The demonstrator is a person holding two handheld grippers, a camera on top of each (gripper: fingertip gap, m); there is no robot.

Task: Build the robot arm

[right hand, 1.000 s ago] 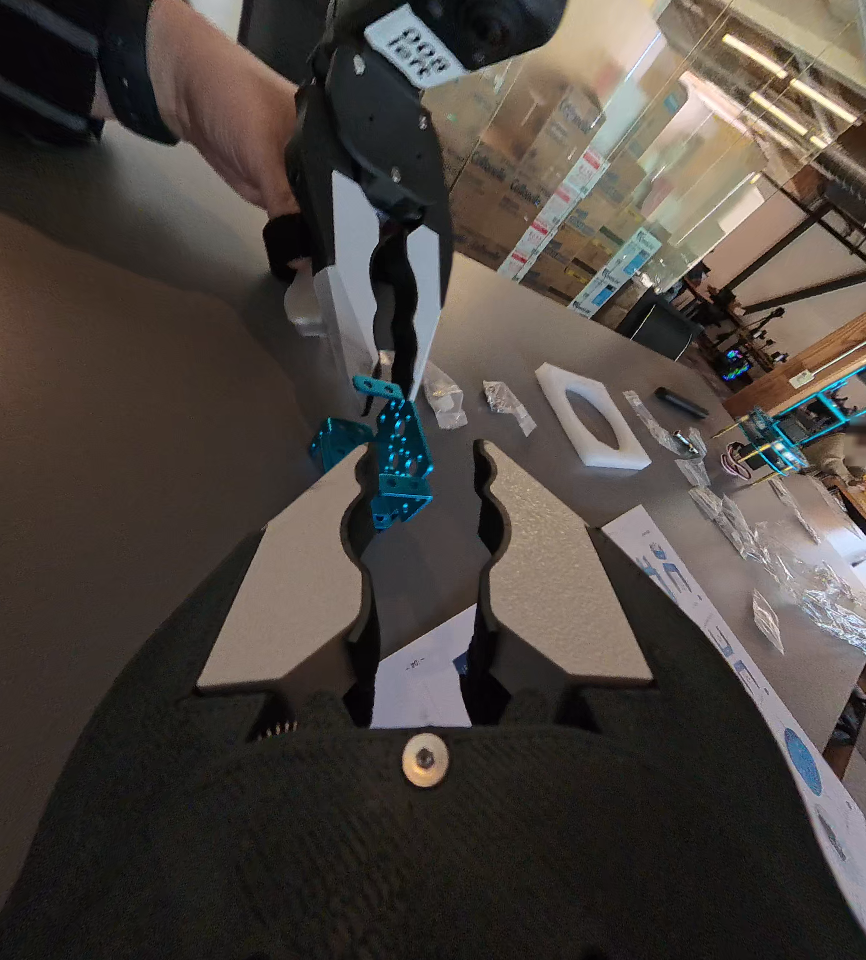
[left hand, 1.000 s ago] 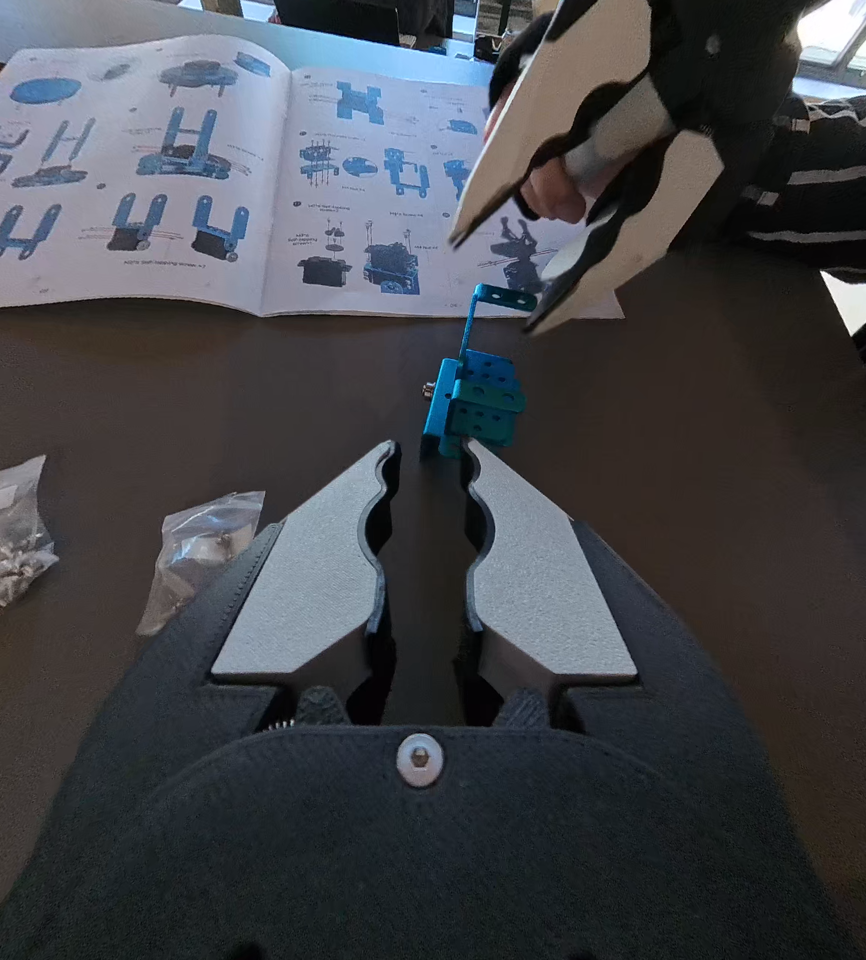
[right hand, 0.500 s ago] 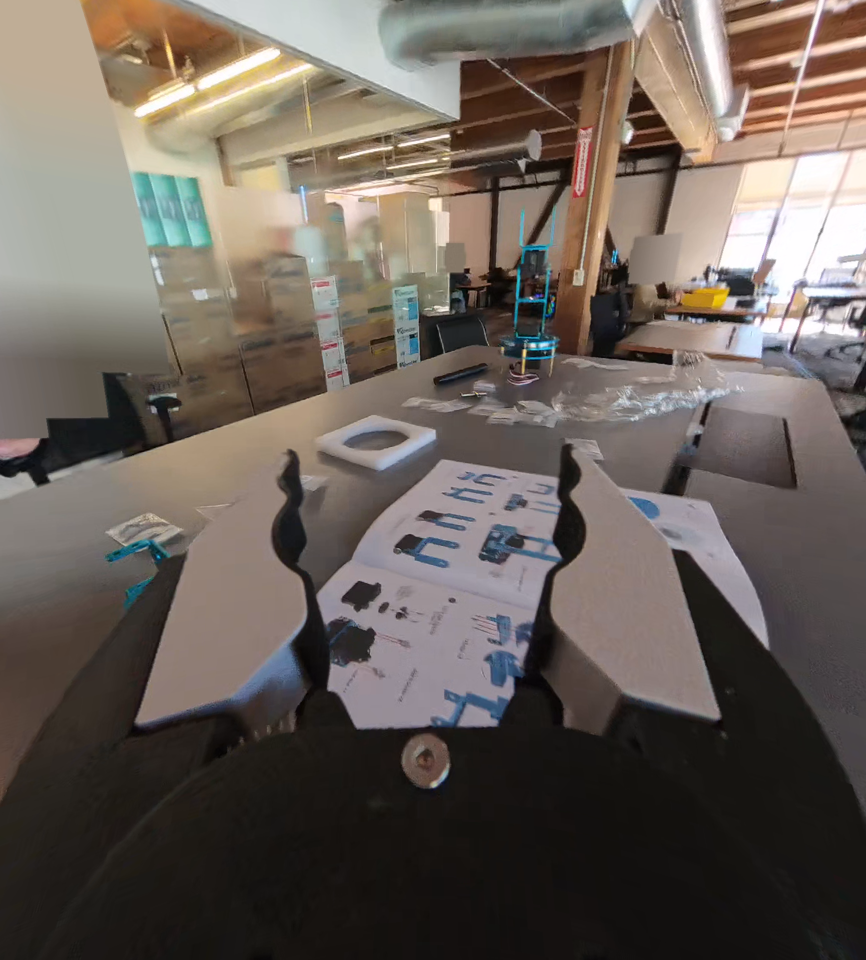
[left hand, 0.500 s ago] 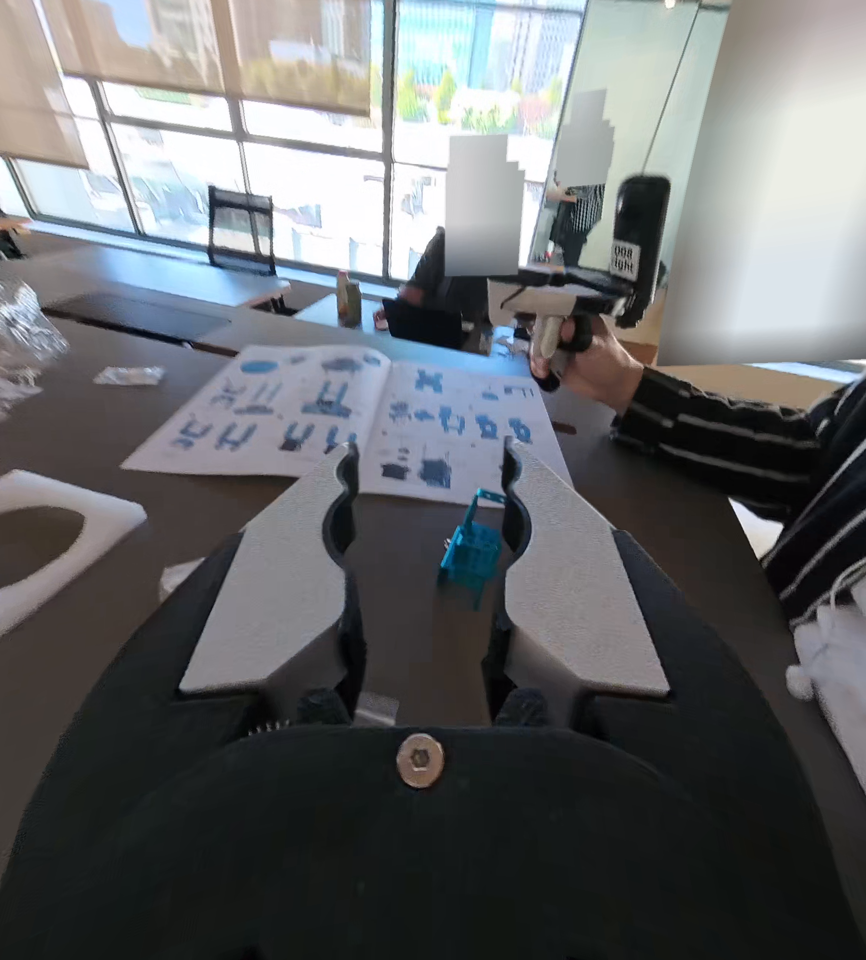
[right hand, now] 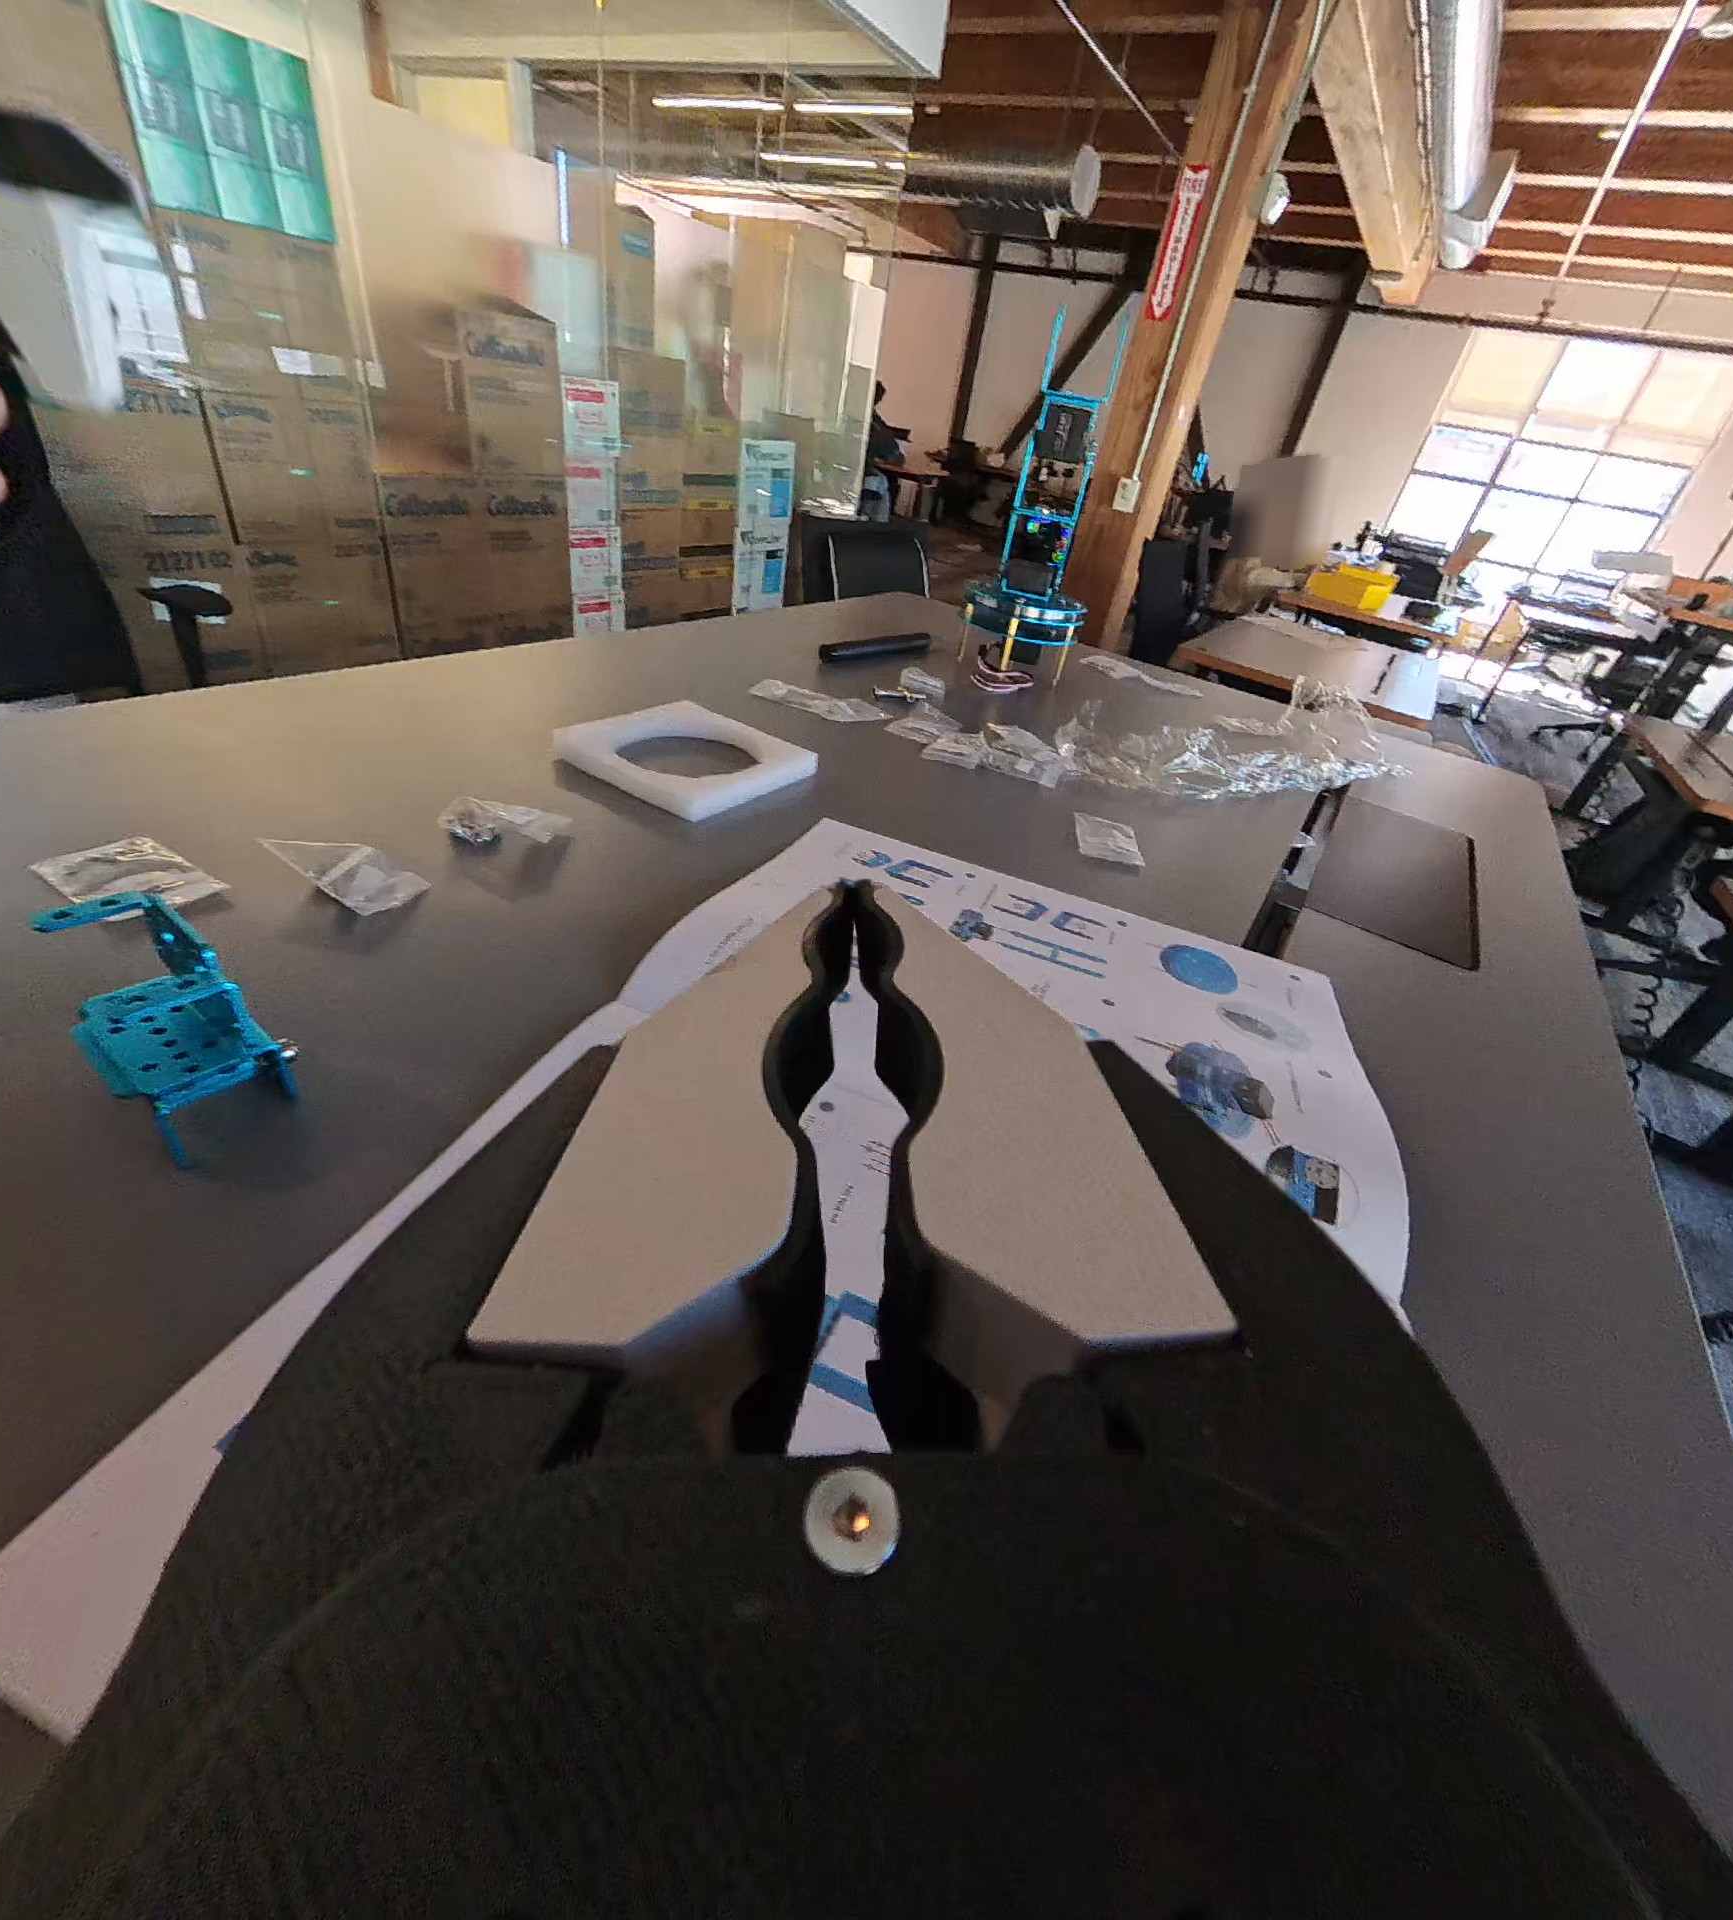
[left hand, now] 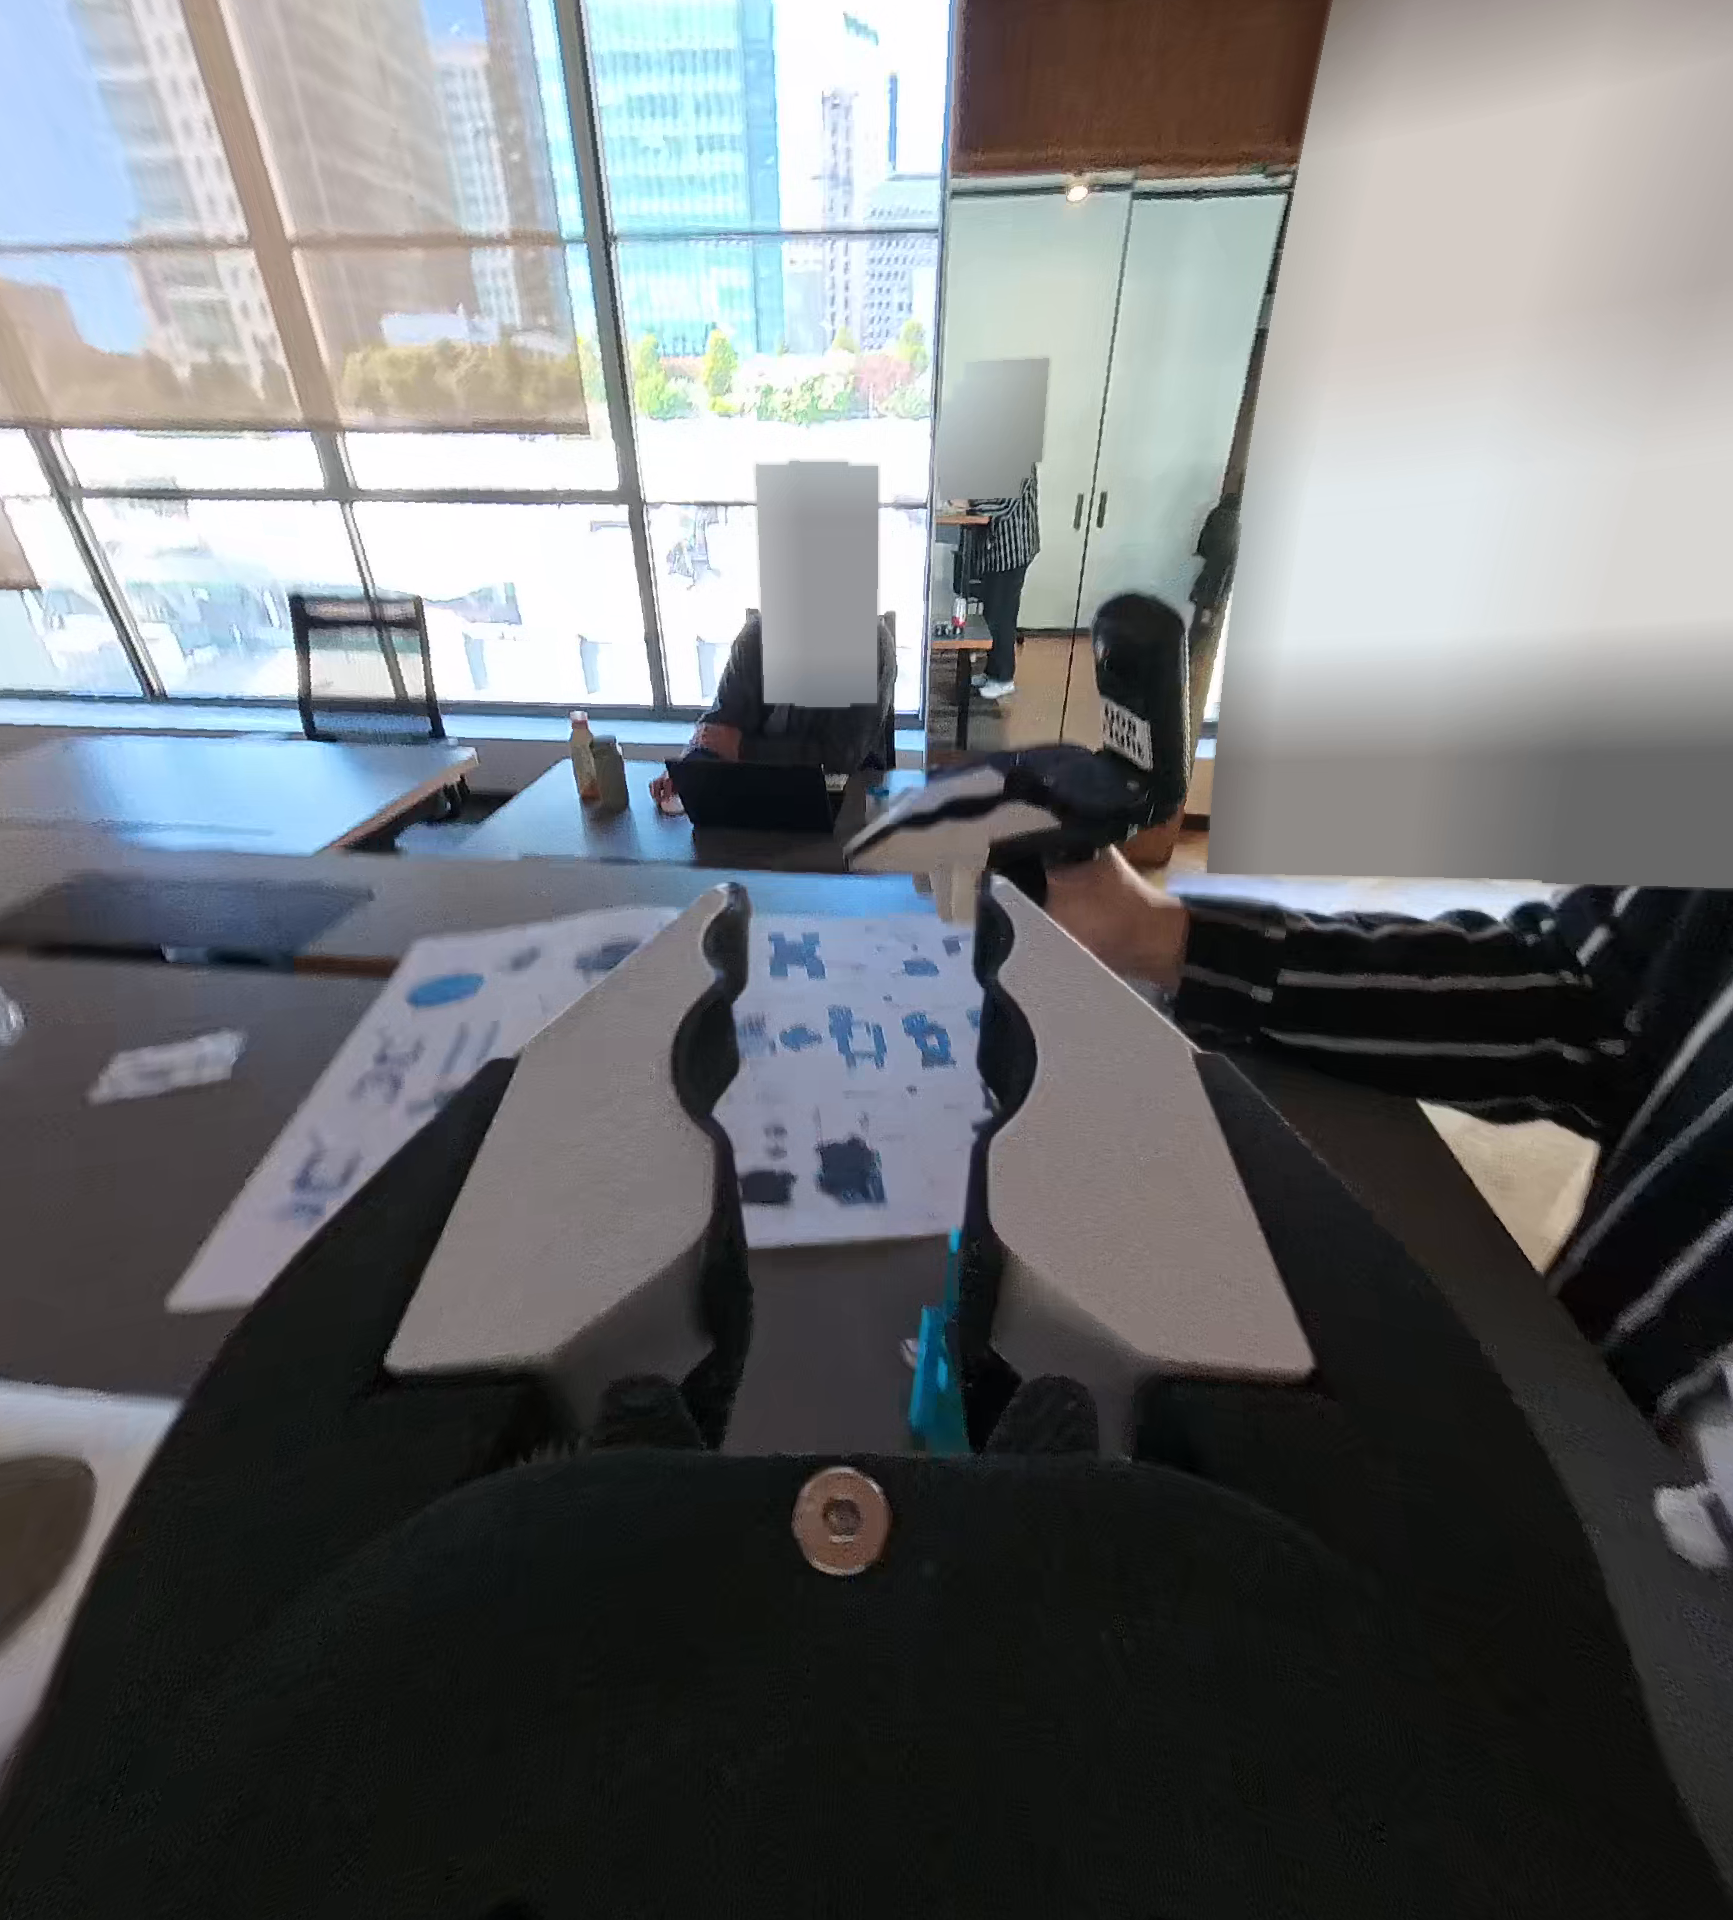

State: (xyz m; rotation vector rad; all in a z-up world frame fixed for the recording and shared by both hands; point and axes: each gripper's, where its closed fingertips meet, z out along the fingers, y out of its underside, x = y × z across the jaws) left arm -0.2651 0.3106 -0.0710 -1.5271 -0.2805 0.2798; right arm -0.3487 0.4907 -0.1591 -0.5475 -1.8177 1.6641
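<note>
A blue perforated metal bracket assembly point(right hand: 171, 1023) stands on the dark table point(right hand: 426, 1195), free of both grippers. My right gripper point(right hand: 854, 894) is shut and empty. It hovers over an open instruction booklet point(right hand: 1205, 997), to the right of the bracket. My left gripper point(left hand: 857, 904) is open and empty, raised above the table. In the left wrist view only a sliver of the bracket point(left hand: 935, 1351) shows, low beside the right finger. The booklet point(left hand: 841, 1039) lies beyond it. The right gripper point(left hand: 867, 852) shows farther off, held in a hand with a striped sleeve.
A white foam frame point(right hand: 685, 758) and several small clear bags of hardware point(right hand: 353, 873) lie beyond the bracket. Crumpled plastic wrap point(right hand: 1226, 743), a black cylinder point(right hand: 872, 646) and a small blue robot point(right hand: 1023, 603) sit at the far end. The table has a rectangular cut-out point(right hand: 1392, 883). Tip to tip, the grippers are about 20 cm apart. From either gripper's tips it is about 20 cm to the blue perforated metal bracket assembly point(right hand: 171, 1023).
Both grippers have drawn back from the blue bracket, which stays on the table. The left one rose and tilted up. The right one swung over the booklet and shut.
</note>
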